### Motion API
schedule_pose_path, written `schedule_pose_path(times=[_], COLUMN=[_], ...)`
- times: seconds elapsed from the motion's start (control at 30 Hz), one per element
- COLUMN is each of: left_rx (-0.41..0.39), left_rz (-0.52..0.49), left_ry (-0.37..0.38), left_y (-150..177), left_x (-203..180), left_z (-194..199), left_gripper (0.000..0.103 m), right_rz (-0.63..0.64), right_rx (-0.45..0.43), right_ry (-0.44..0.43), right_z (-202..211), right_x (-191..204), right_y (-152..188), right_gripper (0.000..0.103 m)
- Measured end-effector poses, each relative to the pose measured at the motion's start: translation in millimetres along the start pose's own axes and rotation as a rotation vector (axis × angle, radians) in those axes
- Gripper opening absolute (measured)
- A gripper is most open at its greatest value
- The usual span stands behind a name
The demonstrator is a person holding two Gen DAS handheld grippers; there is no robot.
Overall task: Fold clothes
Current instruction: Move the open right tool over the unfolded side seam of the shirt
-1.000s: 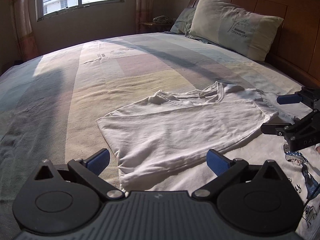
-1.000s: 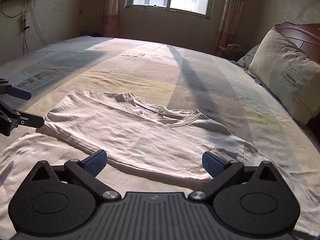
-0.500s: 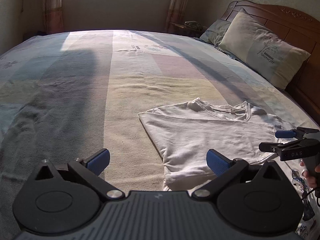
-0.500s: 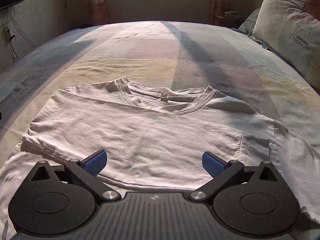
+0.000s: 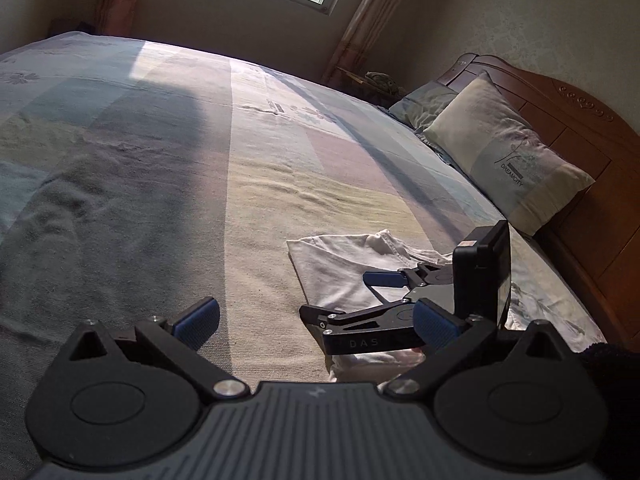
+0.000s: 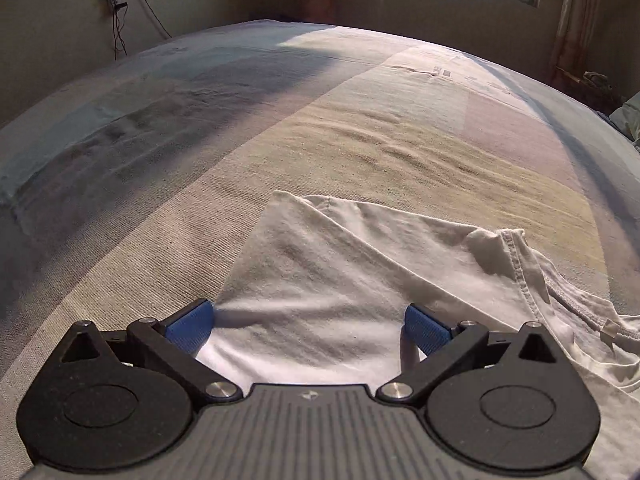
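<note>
Your right tongs have swung over the folded white cotton T-shirt, nearer than your left tongs, both gaping empty.

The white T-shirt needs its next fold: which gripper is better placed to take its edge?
Probably the right gripper: its open jaws hang over the T-shirt near the folded edge. The left gripper, also open, faces bare bedsheet beside it.

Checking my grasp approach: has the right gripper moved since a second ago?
Yes. The right gripper has moved leftward across the white T-shirt, away from the headboard, toward the shirt's left folded edge.
</note>
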State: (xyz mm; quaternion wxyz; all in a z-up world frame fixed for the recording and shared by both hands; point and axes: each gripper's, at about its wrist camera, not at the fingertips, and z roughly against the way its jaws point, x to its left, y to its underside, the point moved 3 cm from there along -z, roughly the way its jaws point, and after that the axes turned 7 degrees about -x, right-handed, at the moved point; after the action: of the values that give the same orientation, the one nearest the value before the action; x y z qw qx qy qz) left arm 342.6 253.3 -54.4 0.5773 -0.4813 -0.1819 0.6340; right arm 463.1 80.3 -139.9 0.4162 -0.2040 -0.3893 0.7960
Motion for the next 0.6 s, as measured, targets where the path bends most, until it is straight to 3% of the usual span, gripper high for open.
schedule_pose_path(times=[0.17, 0.33, 0.47, 0.6], left_rx=[-0.015, -0.014, -0.004, 0.007], left_rz=[0.017, 0.032, 0.015, -0.001], left_ry=[0.023, 0.022, 0.022, 0.021], left_y=[-2, -1, 0, 2], left_x=[0, -3, -7, -11], left_z=[0, -4, -9, -16], left_gripper=[0.102, 0.102, 0.102, 0.102], right_rz=[-0.040, -0.087, -0.127, -0.107], right_rx=[-0.024, -0.071, -0.015, -0.015], right_ry=[-0.045, 0.081, 0.092, 0.092], right_z=[9, 35, 11, -13], right_x=[-2, -34, -44, -35], right_y=[-10, -2, 1, -10], right_gripper=[0.103, 0.103, 0.103, 0.103])
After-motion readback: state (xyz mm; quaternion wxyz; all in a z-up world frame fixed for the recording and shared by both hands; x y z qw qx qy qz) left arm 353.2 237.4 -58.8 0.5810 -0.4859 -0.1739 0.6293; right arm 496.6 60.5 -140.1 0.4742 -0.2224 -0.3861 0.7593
